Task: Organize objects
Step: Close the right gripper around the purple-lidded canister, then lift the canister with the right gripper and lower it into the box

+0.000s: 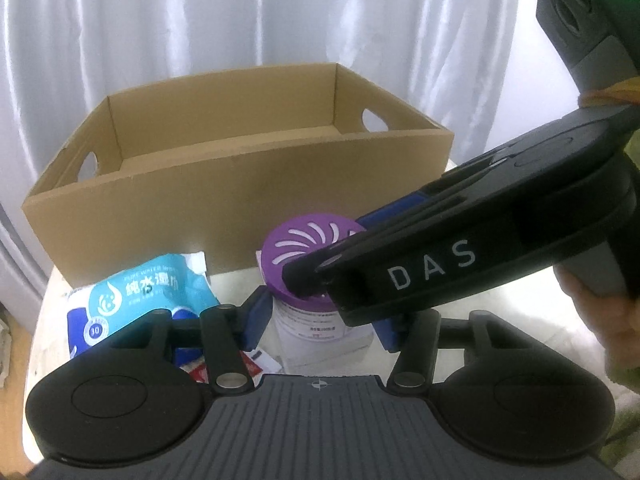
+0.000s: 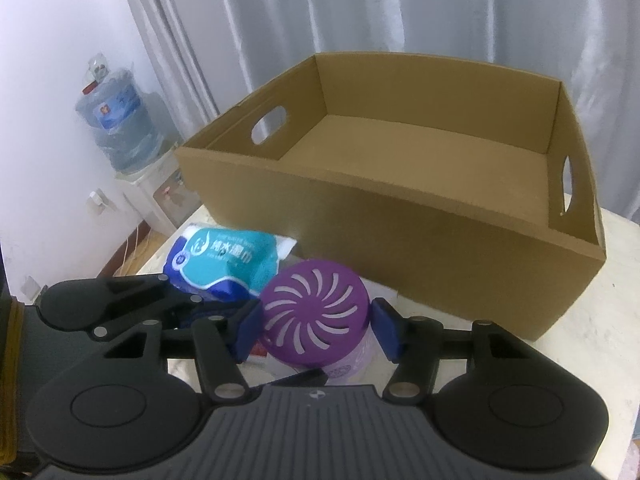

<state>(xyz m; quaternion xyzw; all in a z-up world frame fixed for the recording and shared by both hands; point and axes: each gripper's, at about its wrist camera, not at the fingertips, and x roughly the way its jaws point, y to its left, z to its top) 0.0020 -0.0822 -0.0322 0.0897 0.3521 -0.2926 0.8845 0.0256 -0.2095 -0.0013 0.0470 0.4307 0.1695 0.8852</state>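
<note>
Pale curtains [image 2: 400,8] are hanging across the whole background, and a cream tabletop [image 2: 568,360] is carrying everything in play. Off to the left in the right wrist view, one water dispenser [image 2: 120,128] with a blue bottle on top is standing against the white wall.

One open cardboard box [image 2: 400,216] is sitting at the back of the table, with an oval handle hole in each end wall; as much of its floor as is showing is bare. In front of it, one jar with a purple vented lid [image 2: 312,312] is standing upright, and one blue-and-white wet wipes pack [image 2: 224,264] is lying just beside it on the left.

Two grippers are working on the jar. The right gripper [image 2: 316,328] is reaching in with its blue pads on either side of the purple lid; the left pad is looking to be against it, while a thin gap may be showing at the right pad, so I cannot tell if it is gripping. The left gripper [image 1: 320,320] is straddling the jar's white body lower down, but the right gripper's black housing is covering its right pad, so contact is unclear there too.

A small red and white item [image 1: 248,364] is peeking out beneath the left gripper, too hidden to identify. A hand [image 1: 612,320] is cut off at the right edge.
</note>
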